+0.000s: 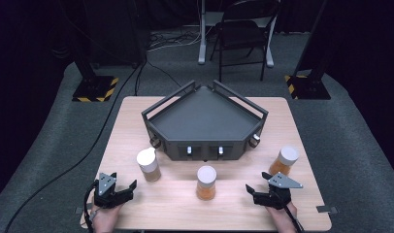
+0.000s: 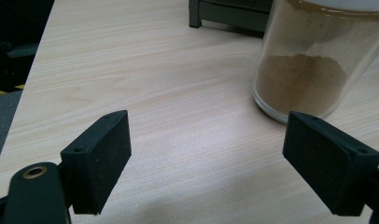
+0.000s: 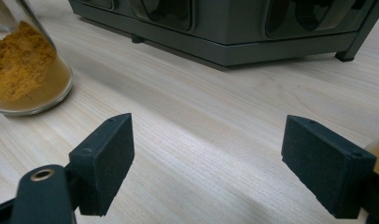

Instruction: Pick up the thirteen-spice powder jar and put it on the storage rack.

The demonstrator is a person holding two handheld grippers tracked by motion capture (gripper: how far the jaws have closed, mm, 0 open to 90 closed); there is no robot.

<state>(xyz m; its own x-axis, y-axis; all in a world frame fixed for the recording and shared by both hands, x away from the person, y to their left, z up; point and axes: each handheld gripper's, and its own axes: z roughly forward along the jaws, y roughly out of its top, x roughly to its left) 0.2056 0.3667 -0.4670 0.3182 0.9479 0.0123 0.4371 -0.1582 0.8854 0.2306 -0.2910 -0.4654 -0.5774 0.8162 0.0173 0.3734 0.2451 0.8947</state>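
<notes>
We hold both tools low over the near edge of the pale wooden table point(image 1: 185, 204), which keeps every jar within a short forward reach. Our left gripper point(image 1: 118, 190) has its jaws spread wide with only bare wood between them, and the same goes for our right gripper point(image 1: 255, 191): open, gripping nothing. Nearest the left one stands a clear cylindrical jar of brownish powder with a white lid point(image 1: 149, 165), just ahead and slightly to the right of its jaws; in the left gripper view this jar point(image 2: 313, 60) rises past the far pad. It stands upright, long axis vertical, lid up, so a sideways pinch around its wall looks to us like the natural grip. A second clear jar of orange powder point(image 1: 206, 182) stands upright between the two tools, and a third white-lidded jar of orange powder point(image 1: 284, 161) stands just beyond the right gripper. Behind them sits the dark grey angular metal tray with railed sides point(image 1: 205, 121), its open top facing up, probably ready to receive the jars.
</notes>
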